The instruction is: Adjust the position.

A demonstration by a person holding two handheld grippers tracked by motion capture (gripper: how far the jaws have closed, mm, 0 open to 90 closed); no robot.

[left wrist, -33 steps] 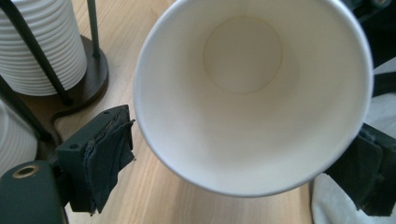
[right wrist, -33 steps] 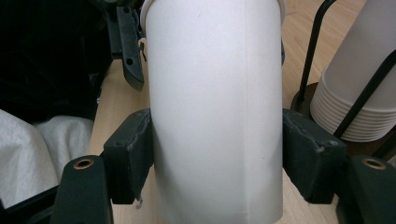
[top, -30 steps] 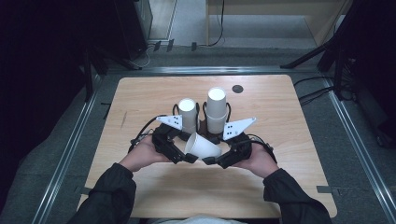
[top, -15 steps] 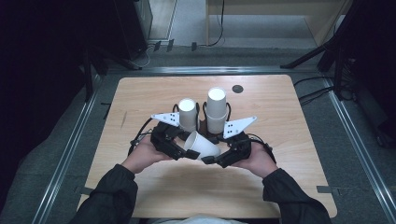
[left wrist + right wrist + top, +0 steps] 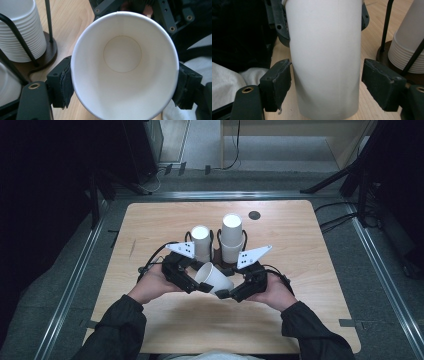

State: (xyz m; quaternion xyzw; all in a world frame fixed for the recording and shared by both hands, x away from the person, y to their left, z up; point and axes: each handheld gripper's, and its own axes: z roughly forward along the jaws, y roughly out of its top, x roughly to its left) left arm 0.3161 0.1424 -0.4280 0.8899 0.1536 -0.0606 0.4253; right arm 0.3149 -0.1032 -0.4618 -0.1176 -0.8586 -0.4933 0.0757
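Note:
A white paper cup (image 5: 214,276) lies on its side in the air between both hands, low over the wooden table (image 5: 300,270). My left gripper (image 5: 125,88) is shut on the cup (image 5: 122,65) at its open rim, pads pressing both sides, and the left gripper view looks into its bare inside. My right gripper (image 5: 329,85) has just been opening. Its jaws stand around the cup's body (image 5: 324,50), with a clear gap at the right pad (image 5: 382,85). In the high view the left gripper (image 5: 200,282) and right gripper (image 5: 227,292) meet at the cup.
Two stacks of white cups stand upside down in black wire holders just behind the hands, a shorter one (image 5: 201,242) and a taller one (image 5: 232,237). A small dark round spot (image 5: 254,215) marks the table farther back. Metal rails edge the table's sides.
Both hands and the cup stay in the same place over the table. The jaw movement is too small to make out in the earlier high views.

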